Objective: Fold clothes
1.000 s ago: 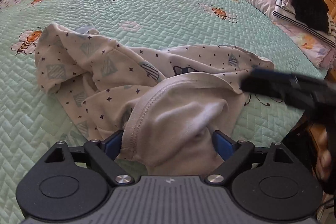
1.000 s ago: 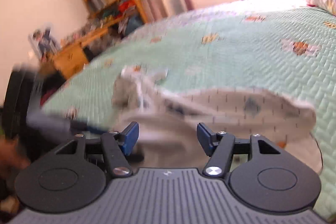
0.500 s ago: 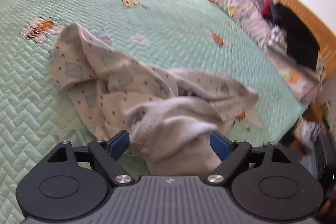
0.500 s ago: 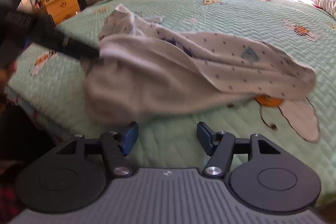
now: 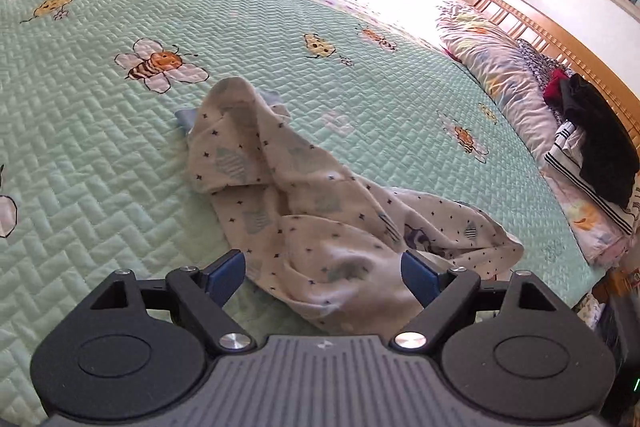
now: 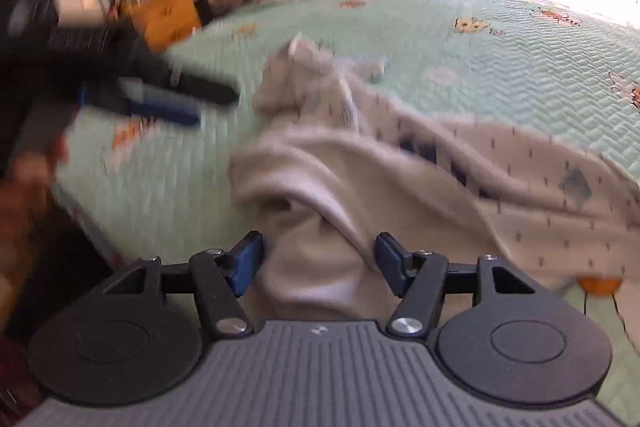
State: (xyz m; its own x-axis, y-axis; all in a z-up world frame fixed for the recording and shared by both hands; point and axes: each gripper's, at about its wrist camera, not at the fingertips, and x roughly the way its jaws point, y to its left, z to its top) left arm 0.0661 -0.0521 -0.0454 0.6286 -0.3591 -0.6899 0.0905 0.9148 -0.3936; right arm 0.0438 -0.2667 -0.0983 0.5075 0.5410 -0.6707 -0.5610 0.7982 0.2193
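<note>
- Folding has hardly begun: the cream cotton garment with small dark stars and pale blue patches [image 5: 304, 203] lies crumpled and twisted near the foot edge of the mint-green quilted bedspread with bee pictures [image 5: 100, 155].
- On my left, the left gripper [image 5: 322, 277] has its jaws spread wide; the cloth's near end shows between them, but in the right wrist view this tool hangs clear of the cloth, grasping nothing.
- In the middle, no neat crease or flat panel shows anywhere.
- On my right, the right gripper [image 6: 318, 259] has its jaws partly parted around a bunched fold; blur hides whether the pads press it, so I cannot tell.
- Left to do, I judge: spread it flat, then fold.
</note>
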